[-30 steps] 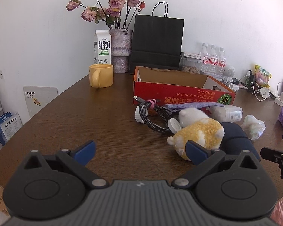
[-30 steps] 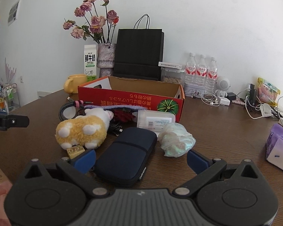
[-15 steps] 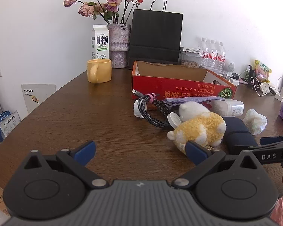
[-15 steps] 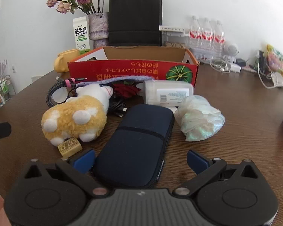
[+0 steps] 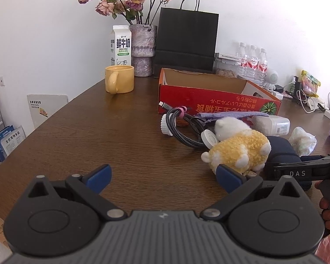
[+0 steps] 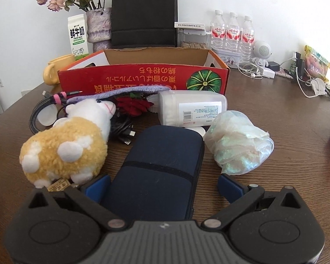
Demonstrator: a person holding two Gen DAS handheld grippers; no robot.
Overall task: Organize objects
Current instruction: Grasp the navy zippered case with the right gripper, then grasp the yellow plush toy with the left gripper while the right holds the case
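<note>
Both fingers of the left gripper (image 5: 162, 173) stand spread and empty at lower centre, idling over bare table (image 5: 99, 132) while the clutter waits centre-right before the red box (image 5: 209, 101). Right view: the right gripper (image 6: 162, 186), likewise released, straddles the navy case (image 6: 158, 167) at lower centre, apparently lined up to grab it.

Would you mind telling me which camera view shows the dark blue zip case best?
The right wrist view: the dark blue zip case fills the middle, its near end between the open right gripper's fingers. In the left wrist view only part of it shows, behind the yellow plush sheep and the right gripper.
</note>
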